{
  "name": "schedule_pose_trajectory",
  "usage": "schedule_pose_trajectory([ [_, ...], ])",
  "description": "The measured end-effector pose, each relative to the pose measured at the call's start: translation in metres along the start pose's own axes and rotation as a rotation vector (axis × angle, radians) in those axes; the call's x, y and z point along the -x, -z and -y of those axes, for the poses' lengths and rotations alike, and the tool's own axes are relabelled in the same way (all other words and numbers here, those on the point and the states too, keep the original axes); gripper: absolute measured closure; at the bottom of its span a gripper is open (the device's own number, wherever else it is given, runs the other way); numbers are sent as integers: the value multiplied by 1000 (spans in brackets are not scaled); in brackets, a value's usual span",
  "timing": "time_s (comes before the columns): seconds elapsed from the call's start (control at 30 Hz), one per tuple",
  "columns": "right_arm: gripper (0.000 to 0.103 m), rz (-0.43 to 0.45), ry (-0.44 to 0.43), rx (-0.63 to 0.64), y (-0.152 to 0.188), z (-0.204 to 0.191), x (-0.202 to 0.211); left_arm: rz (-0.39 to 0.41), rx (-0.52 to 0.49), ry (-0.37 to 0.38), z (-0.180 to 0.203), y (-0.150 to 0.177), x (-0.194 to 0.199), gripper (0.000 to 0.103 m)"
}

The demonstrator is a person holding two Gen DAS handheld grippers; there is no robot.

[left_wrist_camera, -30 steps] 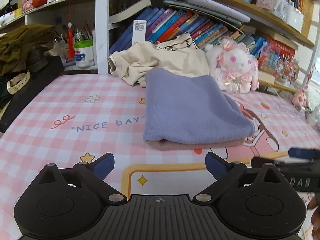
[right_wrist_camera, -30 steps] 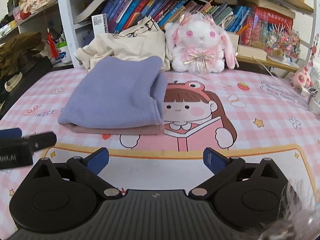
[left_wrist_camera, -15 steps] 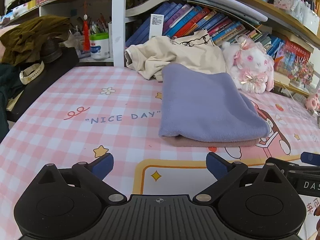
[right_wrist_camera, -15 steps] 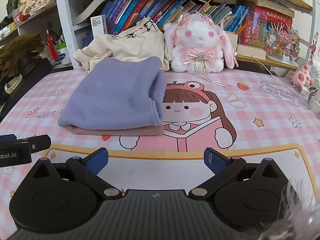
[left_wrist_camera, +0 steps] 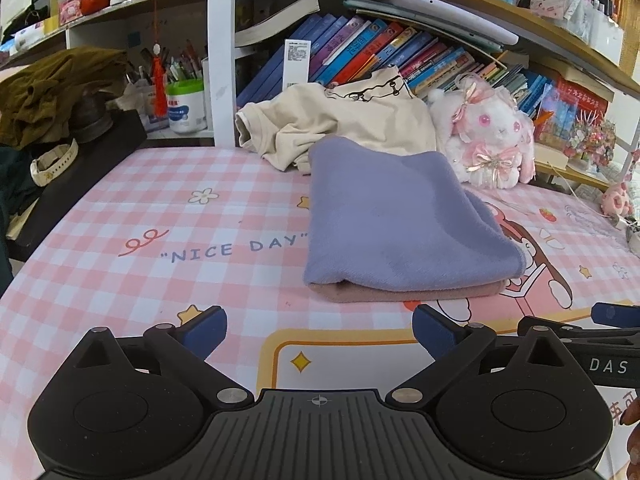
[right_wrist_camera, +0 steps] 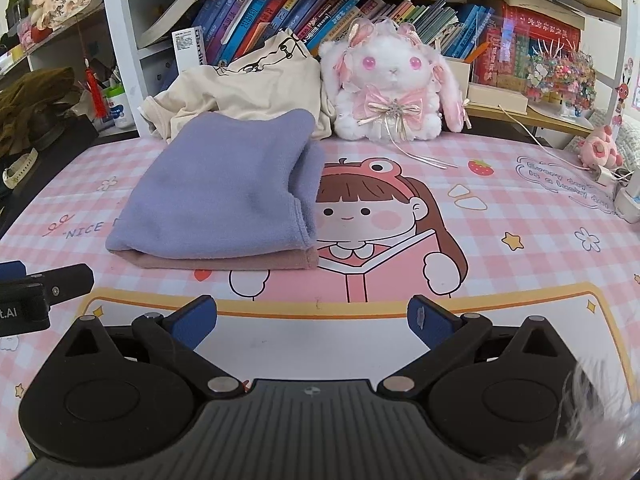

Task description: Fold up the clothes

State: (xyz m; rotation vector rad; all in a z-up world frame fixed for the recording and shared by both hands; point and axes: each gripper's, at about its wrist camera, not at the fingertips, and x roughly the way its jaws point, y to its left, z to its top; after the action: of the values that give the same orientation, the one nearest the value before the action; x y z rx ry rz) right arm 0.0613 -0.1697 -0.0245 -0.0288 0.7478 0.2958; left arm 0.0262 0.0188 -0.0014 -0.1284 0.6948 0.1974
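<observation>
At far left, an olive garment (left_wrist_camera: 48,88) is heaped on a dark case (left_wrist_camera: 80,168) at the table's edge, a pale watch (left_wrist_camera: 52,164) lying beside it. A red tassel (left_wrist_camera: 159,80) hangs before a tub of pens (left_wrist_camera: 185,104) on the shelf behind. The pink checked table (left_wrist_camera: 140,272), printed "NICE DAY", lies bare in front of the left gripper (left_wrist_camera: 320,326), whose jaws stand wide apart with nothing between them. Just beyond, right of centre, a folded purple garment (left_wrist_camera: 392,220) rests squarely on a folded pink one (left_wrist_camera: 400,294), both flat on the table and apart from either gripper. Behind the stack a crumpled cream shirt (left_wrist_camera: 344,120) leans against a row of books (left_wrist_camera: 360,52). Beside the shirt sits a white plush rabbit (right_wrist_camera: 392,88) with pink bows. The right gripper (right_wrist_camera: 312,322) hovers low over the cartoon girl print (right_wrist_camera: 360,216), its jaws likewise spread and empty. At far right, a small pink toy (right_wrist_camera: 600,148) and a white cable (right_wrist_camera: 540,128) crowd the table's edge.
</observation>
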Motion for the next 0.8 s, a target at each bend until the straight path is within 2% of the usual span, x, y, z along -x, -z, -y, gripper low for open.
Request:
schedule_pose_trajectory([
  [0.8,0,-17,0,7,-1,0,-5,-5,-11,0,0,0,-1,3],
])
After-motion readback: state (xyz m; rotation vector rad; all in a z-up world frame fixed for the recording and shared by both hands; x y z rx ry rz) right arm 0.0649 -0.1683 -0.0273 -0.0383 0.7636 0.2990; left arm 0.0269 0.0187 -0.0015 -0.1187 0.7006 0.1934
